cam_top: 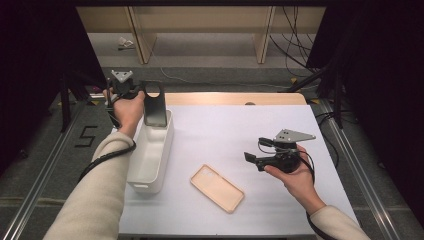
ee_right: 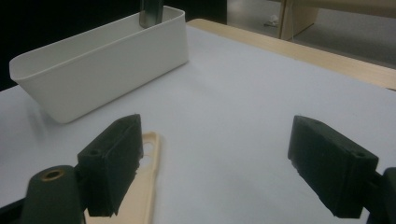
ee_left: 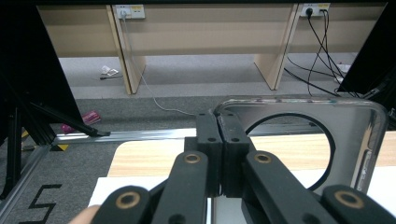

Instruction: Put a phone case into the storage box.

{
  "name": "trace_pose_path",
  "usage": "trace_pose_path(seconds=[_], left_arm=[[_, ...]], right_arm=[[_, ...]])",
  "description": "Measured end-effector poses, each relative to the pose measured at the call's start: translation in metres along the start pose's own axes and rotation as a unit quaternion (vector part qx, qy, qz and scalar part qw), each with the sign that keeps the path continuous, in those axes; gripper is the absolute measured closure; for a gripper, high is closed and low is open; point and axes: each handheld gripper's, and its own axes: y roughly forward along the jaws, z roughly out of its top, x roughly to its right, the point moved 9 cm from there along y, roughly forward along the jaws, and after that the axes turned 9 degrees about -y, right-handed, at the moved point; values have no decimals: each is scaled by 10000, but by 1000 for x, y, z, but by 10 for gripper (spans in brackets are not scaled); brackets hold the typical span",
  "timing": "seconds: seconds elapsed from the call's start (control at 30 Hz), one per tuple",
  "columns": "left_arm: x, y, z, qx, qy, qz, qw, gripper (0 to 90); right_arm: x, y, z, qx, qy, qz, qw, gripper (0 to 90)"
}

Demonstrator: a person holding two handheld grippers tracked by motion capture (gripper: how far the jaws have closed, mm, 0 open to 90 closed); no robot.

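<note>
Dark, glossy plastic is what my left gripper [cam_top: 141, 93] has hold of: a black phone case with a big round cutout [cam_top: 154, 103], pinched at its top edge with the jaws pressed together on it. I see the case hanging upright, its lower end down inside the far end of the long white plastic bin [cam_top: 150, 167] at the left of the white tabletop [cam_top: 240, 130]. In the left gripper view the same case [ee_left: 350, 140] stands just right of my closed jaws, the round hole looking through to the wooden table edge behind.

My right gripper [cam_top: 251, 158] hovers over the right half of the table, jaws spread wide with nothing between them. Near it, towards the bin, a beige phone case [cam_top: 217, 187] lies flat, hollow side up. In the right gripper view that beige case [ee_right: 148, 182] sits just behind my left-hand jaw, apart from the bin [ee_right: 102, 70] further back.
</note>
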Motion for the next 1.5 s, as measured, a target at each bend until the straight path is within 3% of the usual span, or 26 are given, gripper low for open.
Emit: trace_pose_path(seconds=[0.83,1.5], left_arm=[[-3,12,-20,-228,-17,-15,9997,885],[-7,21,-35,-394,104,26,9992,882]], right_arm=[[0,0,0,7,-4,13,10000,188],[-1,1,0,18,-5,31,10000,188]])
